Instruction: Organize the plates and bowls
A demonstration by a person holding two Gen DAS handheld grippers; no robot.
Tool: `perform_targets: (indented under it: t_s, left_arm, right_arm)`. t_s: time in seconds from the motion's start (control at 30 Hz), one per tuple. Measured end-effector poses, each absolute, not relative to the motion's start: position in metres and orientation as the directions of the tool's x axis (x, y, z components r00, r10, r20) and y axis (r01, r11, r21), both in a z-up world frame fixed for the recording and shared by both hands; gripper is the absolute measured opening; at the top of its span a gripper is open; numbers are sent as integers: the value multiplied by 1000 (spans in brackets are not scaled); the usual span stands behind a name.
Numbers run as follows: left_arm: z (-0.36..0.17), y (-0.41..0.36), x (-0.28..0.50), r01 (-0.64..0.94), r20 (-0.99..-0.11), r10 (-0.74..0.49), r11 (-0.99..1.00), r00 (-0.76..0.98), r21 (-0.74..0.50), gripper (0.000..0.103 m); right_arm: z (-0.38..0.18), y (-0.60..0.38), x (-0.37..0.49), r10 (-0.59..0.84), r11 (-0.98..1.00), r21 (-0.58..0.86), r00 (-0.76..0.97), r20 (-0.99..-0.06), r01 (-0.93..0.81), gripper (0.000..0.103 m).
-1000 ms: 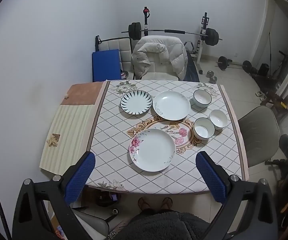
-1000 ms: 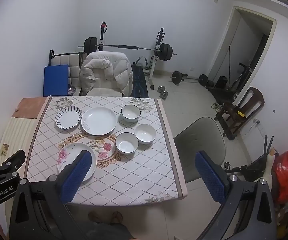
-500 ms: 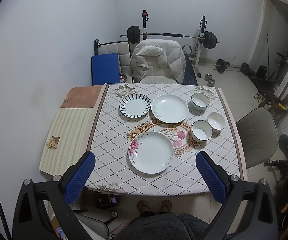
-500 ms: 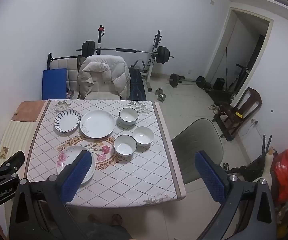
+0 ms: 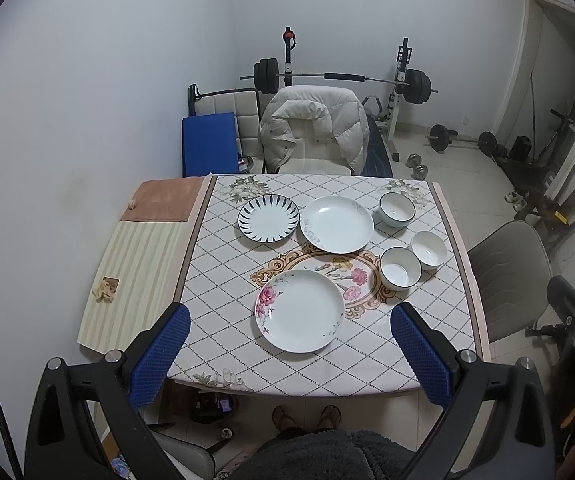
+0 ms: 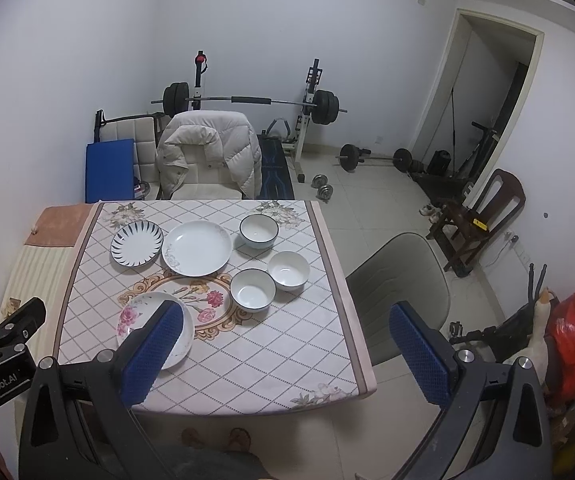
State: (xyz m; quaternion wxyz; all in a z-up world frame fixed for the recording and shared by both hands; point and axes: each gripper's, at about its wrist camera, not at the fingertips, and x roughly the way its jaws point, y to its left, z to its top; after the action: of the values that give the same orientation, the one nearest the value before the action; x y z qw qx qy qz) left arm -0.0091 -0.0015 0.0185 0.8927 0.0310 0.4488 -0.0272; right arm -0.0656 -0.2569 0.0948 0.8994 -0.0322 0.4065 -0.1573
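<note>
On the checked tablecloth lie three plates: a pink-flowered plate (image 5: 300,311) (image 6: 139,316) nearest me, a plain white plate (image 5: 337,224) (image 6: 197,248) behind it, and a blue-striped plate (image 5: 268,219) (image 6: 137,243) at the far left. Three white bowls stand to the right: one at the back (image 5: 397,209) (image 6: 259,231), two side by side in front (image 5: 400,268) (image 5: 428,250) (image 6: 252,290) (image 6: 288,270). My left gripper (image 5: 289,354) is open and empty, high above the table's near edge. My right gripper (image 6: 287,354) is open and empty, high over the table's near right part.
A chair with a cream jacket (image 5: 313,130) stands behind the table. A grey chair (image 5: 505,280) stands at its right side. A striped mat (image 5: 135,264) covers the table's left end. A barbell rack (image 5: 337,78) and loose weights fill the back of the room.
Both grippers have risen and pulled back a little, so the table looks smaller and lower. Plates and bowls have not moved.
</note>
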Motion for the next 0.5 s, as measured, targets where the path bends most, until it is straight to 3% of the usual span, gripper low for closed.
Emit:
perform_targets:
  t_s: [0.5]
  left_arm:
    - [19, -8, -8, 81, -797, -25, 996, 604, 30, 103]
  right_arm:
    - [89, -257, -62, -283, 955, -160, 612, -738, 249, 103]
